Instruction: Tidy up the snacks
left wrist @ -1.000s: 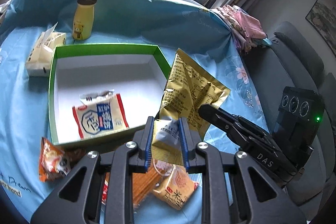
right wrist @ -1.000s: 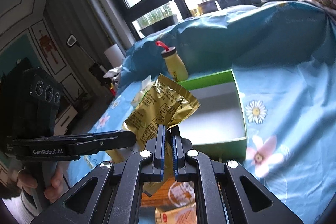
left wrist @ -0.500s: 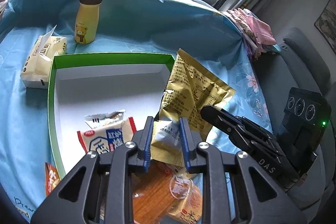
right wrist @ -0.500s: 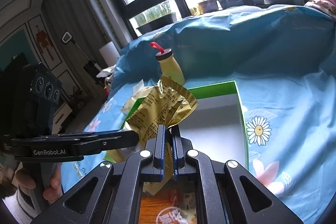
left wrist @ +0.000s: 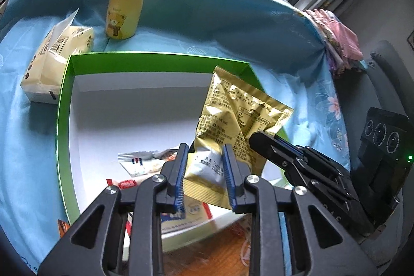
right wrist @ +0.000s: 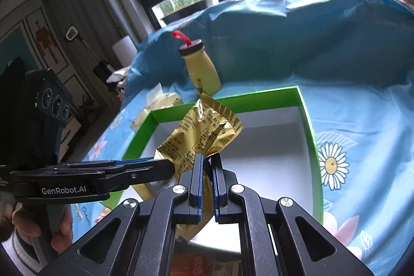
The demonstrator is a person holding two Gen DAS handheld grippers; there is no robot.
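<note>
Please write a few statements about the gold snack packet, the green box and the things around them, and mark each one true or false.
1. Both grippers have the gold packet between their fingers. True.
2. The green box is empty. False: a red, white and blue snack packet lies inside.
3. The yellow bottle stands upright outside the box. True.
4. The bottle's cap is off. False: a brown cap with a red loop is on it.
5. The cream packet lies inside the box. False: it lies beside it on the blue cloth.
</note>
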